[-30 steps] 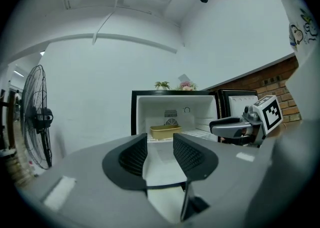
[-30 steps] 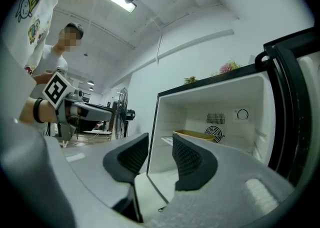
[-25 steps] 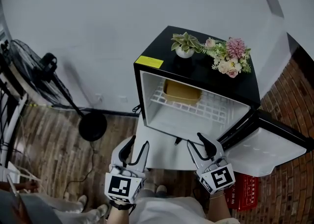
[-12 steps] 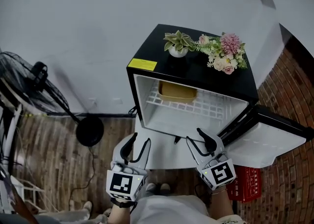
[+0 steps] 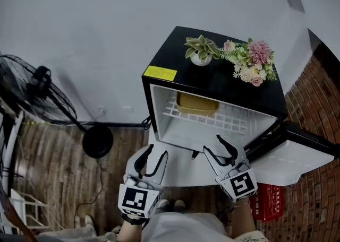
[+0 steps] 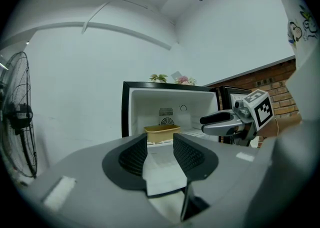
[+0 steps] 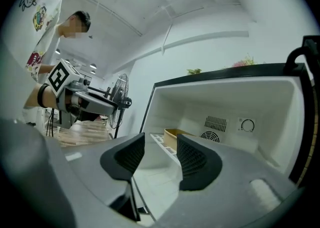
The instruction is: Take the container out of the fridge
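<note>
A small black fridge stands open, its door swung out to the right. On its white wire shelf at the back left sits a tan container. Both grippers hover in front of the opening, clear of the container. My left gripper is open with nothing between its fingers. My right gripper is opening, and nothing sits between its jaws either.
A potted plant and a flower bunch rest on the fridge top. A standing fan with its round base is at the left by the wall. A red crate lies under the door. Brick-patterned floor surrounds.
The view shifted slightly; both grippers edged a little toward the fridge opening. The right gripper's jaws spread a bit wider.
</note>
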Action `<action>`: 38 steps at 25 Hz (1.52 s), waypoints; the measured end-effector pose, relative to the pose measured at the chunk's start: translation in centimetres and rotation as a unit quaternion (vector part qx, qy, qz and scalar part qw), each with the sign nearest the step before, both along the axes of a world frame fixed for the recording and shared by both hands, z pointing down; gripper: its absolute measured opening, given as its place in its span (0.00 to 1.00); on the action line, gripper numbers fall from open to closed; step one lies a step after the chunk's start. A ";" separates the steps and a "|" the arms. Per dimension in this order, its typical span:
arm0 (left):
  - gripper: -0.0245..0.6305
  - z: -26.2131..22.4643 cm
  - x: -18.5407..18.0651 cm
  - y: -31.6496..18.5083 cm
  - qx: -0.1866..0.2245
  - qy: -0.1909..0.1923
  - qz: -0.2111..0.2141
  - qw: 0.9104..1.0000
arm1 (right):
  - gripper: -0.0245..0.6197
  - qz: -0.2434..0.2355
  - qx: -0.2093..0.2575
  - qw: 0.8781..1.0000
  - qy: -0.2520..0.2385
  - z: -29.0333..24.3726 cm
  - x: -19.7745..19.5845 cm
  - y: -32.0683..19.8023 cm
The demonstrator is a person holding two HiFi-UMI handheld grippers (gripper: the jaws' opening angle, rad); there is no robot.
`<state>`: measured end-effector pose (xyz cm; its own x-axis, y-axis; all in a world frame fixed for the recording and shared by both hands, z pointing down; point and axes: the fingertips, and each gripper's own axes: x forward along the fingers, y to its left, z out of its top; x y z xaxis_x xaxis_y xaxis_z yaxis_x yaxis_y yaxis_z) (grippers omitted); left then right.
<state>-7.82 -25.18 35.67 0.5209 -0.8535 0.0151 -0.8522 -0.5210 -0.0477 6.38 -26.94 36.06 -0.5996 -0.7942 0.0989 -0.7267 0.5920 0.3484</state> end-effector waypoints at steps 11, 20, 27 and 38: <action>0.28 0.9 -0.8 -1.6 -0.010 0.000 -0.001 1.000 | 0.36 -0.020 0.004 0.998 0.057 0.4 -2.8 -3.2; 0.28 1.6 -1.4 -2.1 -0.016 0.004 0.002 1.000 | 0.39 -0.015 0.019 0.987 0.157 1.6 -4.7 -6.1; 0.28 2.1 -1.7 -2.3 -0.019 0.002 0.002 1.000 | 0.41 -0.017 0.026 0.981 0.193 2.1 -5.6 -7.8; 0.28 2.4 -2.5 -1.8 -0.018 0.000 -0.003 1.000 | 0.44 -0.013 0.035 0.954 0.299 4.3 -6.7 -10.5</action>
